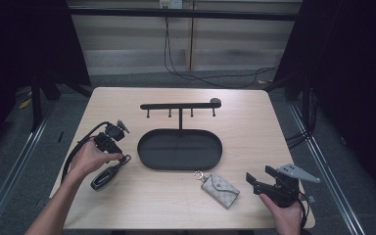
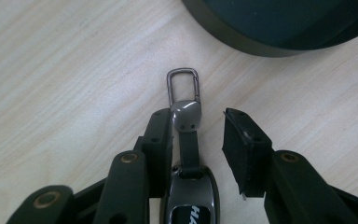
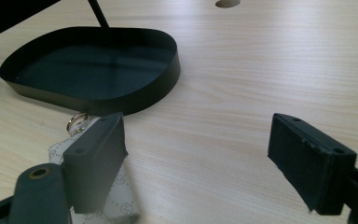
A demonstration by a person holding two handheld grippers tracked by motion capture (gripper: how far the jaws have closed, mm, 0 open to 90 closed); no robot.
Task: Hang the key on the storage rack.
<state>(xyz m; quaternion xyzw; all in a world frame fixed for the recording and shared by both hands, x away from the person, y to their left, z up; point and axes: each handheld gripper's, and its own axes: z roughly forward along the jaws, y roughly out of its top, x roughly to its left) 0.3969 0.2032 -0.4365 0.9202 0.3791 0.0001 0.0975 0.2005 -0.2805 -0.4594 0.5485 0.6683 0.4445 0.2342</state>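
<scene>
While the left gripper [image 2: 198, 135] straddles the car key fob [image 2: 189, 205], jaws not yet pinching its strap [image 2: 189, 151] | step: grasping fob | right gripper [image 3: 196, 163] idle, jaws wide, key pouch [image 3: 116, 196] beneath its left jaw | next: clench, lift toward hook stand [image 1: 178, 105].

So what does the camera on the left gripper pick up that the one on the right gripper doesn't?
Left gripper view: a dark car key fob lying between that gripper's jaws, its strap ending in a metal clasp; one pad touches the strap, the other stands off. Right gripper view: a patterned key pouch with a ring, behind wide-open jaws. Both share the black oval tray and the pale wooden table.
</scene>
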